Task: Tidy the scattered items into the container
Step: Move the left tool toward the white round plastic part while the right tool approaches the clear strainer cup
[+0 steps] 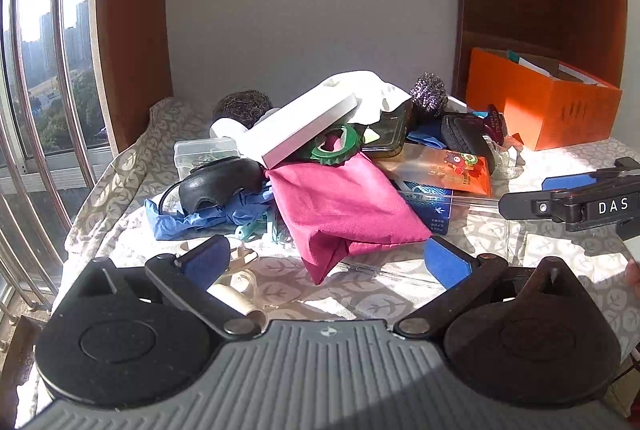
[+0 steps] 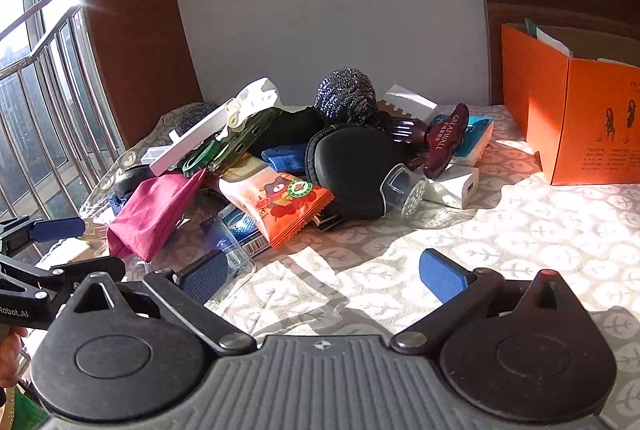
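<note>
Now both your grippers hang with jaws apart and empty: the left gripper (image 1: 326,262) just before the magenta cloth (image 1: 344,206), the right gripper (image 2: 322,276) over bare tablecloth (image 2: 520,242). The clear container (image 1: 472,202) lies under the pile's near edge. Pinch the cloth's drooping corner first; it looks limp, so lift slowly.

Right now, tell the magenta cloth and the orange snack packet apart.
The magenta cloth is plain, soft and crumpled; the orange snack packet is printed with a cartoon, flat and crimped at its edge. The cloth lies left of the packet. Both rest at the pile's front.
</note>
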The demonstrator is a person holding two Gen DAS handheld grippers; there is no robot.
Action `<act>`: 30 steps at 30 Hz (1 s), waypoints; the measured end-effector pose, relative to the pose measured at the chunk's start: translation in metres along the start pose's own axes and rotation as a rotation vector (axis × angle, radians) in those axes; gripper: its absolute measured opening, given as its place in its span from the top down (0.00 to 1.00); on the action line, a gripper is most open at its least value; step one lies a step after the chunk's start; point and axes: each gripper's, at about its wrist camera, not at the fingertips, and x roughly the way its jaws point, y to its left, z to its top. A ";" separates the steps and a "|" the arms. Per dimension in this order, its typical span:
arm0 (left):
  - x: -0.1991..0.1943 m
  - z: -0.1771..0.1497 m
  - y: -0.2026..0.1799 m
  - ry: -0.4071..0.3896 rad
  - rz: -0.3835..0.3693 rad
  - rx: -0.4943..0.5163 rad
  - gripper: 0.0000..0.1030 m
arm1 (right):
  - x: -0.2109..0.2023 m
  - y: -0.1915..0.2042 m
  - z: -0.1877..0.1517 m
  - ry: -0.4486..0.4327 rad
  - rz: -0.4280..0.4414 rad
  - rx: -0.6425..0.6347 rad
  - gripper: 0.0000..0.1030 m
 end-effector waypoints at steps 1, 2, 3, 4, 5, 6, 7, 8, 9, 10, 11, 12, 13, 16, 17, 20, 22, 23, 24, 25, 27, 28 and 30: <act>-0.001 -0.001 0.002 0.001 0.013 0.006 0.00 | 0.001 0.000 0.000 0.002 0.001 -0.005 0.00; -0.001 -0.003 0.005 0.009 0.021 0.004 0.00 | 0.002 0.000 0.001 0.003 0.001 -0.009 0.00; -0.002 -0.006 0.009 0.020 0.020 -0.007 0.00 | 0.003 0.000 0.001 0.003 0.001 -0.011 0.00; -0.002 -0.008 0.012 0.022 0.025 -0.014 0.00 | 0.004 -0.001 0.001 0.002 -0.001 -0.012 0.00; 0.000 -0.011 0.016 0.031 0.046 -0.018 0.00 | 0.005 -0.001 0.002 0.001 -0.002 -0.009 0.00; 0.001 -0.012 0.018 0.042 0.057 -0.018 0.00 | 0.005 -0.002 0.002 -0.001 -0.002 -0.005 0.00; 0.003 -0.013 0.021 0.053 0.060 -0.024 0.00 | 0.007 -0.003 0.002 -0.002 -0.002 0.000 0.00; 0.005 -0.013 0.025 0.056 0.052 -0.036 0.00 | 0.008 -0.004 0.003 0.001 -0.003 0.003 0.00; 0.006 -0.013 0.028 0.055 0.053 -0.046 0.00 | 0.010 -0.004 0.003 0.005 -0.003 0.006 0.00; 0.008 -0.012 0.029 0.057 0.050 -0.052 0.00 | 0.010 -0.004 0.004 0.003 -0.002 0.008 0.00; 0.010 -0.012 0.032 0.062 0.046 -0.056 0.00 | 0.010 -0.004 0.004 0.001 -0.002 0.008 0.00; 0.012 -0.012 0.032 0.062 0.047 -0.060 0.00 | 0.011 -0.004 0.004 -0.001 -0.003 0.004 0.00; 0.014 -0.011 0.033 0.056 0.057 -0.062 0.00 | 0.012 -0.003 0.005 0.001 -0.003 -0.004 0.00; 0.022 -0.008 0.039 0.059 0.026 -0.085 0.00 | 0.015 -0.002 0.007 0.003 0.002 -0.010 0.00; 0.026 -0.006 0.044 0.057 -0.019 -0.124 0.03 | 0.016 -0.003 0.007 0.004 0.005 -0.007 0.00; 0.032 0.001 0.045 0.052 -0.106 -0.173 0.08 | 0.018 -0.002 0.007 0.007 0.010 -0.001 0.00; 0.032 0.004 0.040 0.054 -0.203 -0.152 0.08 | 0.020 0.000 0.008 0.012 0.015 -0.001 0.00; 0.031 0.005 0.035 0.052 -0.227 -0.133 0.08 | 0.019 0.001 0.008 0.012 0.015 0.000 0.00; 0.029 0.005 0.027 0.051 -0.224 -0.094 0.08 | 0.019 0.002 0.008 0.012 0.014 -0.001 0.00; 0.029 0.004 0.019 0.055 -0.203 -0.041 0.08 | 0.018 0.003 0.009 0.013 0.015 -0.004 0.00; 0.030 0.000 0.000 0.075 -0.116 0.084 0.08 | 0.017 0.007 0.010 0.016 0.018 -0.013 0.00; 0.029 -0.003 -0.005 0.064 -0.096 0.107 0.08 | 0.016 0.010 0.011 0.014 0.021 -0.019 0.00; 0.026 -0.003 -0.007 0.067 -0.083 0.102 0.08 | 0.013 0.016 0.011 0.009 0.031 -0.032 0.00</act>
